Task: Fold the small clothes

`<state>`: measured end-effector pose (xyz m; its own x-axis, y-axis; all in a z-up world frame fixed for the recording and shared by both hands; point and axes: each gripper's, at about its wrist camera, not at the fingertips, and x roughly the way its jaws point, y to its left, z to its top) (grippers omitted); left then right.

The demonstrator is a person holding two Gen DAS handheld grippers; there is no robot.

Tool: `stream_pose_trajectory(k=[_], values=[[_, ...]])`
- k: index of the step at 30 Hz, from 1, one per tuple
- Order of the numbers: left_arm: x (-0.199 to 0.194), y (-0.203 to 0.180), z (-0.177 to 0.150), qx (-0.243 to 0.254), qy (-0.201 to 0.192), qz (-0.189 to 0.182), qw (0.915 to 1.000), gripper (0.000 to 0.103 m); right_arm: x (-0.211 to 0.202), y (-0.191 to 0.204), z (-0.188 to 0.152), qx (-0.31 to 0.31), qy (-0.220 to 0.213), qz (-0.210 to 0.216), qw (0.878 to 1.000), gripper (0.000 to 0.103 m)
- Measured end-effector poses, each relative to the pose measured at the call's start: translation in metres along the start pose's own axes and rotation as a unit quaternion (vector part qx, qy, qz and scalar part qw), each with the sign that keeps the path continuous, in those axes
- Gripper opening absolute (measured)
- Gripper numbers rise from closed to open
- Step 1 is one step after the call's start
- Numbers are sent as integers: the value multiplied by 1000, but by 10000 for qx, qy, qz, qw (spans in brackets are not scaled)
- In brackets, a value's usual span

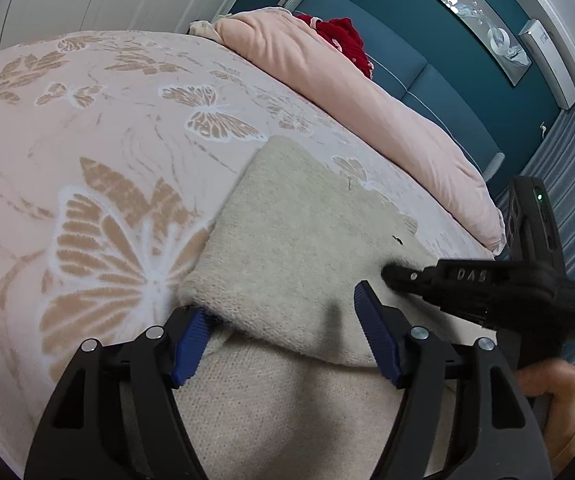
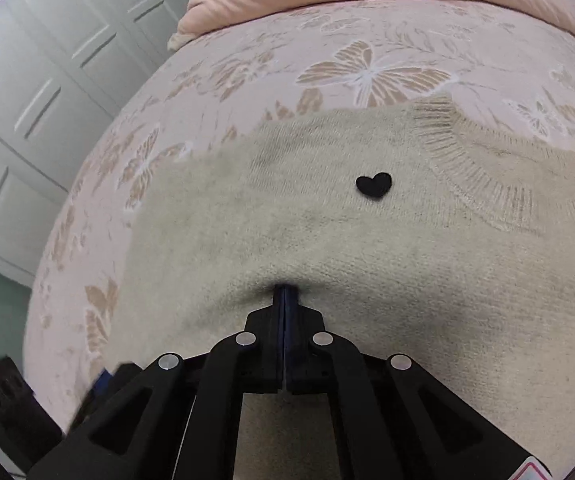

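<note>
Handling a soft, light, floppy knit sweater (image 2: 327, 232), we keep right gripper (image 2: 285, 294) pinched on its fabric, left gripper (image 1: 283, 320) w/ jaws apart, & judge edges/corners best to grab.

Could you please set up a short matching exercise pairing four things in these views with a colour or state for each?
Things:
1. left gripper
2. right gripper
3. heart patch
4. headboard

Colour or state:
a. black
b. teal blue
c. jaws apart
d. jaws shut on the cream sweater

Pairs: 1-c, 2-d, 3-a, 4-b
</note>
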<state>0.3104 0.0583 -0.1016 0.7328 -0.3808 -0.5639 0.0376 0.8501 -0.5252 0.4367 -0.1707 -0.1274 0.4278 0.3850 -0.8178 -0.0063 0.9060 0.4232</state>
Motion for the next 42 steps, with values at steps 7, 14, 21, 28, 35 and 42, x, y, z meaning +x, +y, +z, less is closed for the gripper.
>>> stream_pose_trajectory(k=[7, 14, 21, 28, 35, 42], values=[[2, -2, -1, 105, 9, -65, 9999, 76, -108, -91, -58, 685, -1072, -1081, 9860, 18], [5, -7, -1, 250, 69, 58, 9996, 80, -132, -165, -74, 1663, -1191, -1284, 9704, 57], [7, -10, -2, 357, 104, 144, 9992, 82, -155, -176, -84, 1947, -1592, -1444, 9570, 75], [8, -11, -2, 394, 100, 148, 9991, 82, -174, -163, -82, 1571, -1820, -1113, 9643, 7], [8, -10, -2, 395, 97, 120, 9991, 83, -169, -181, -86, 1625, -1301, -2004, 9573, 23], [7, -9, -2, 385, 88, 86, 9992, 84, -124, -52, -36, 262, -1083, -565, 9922, 17]])
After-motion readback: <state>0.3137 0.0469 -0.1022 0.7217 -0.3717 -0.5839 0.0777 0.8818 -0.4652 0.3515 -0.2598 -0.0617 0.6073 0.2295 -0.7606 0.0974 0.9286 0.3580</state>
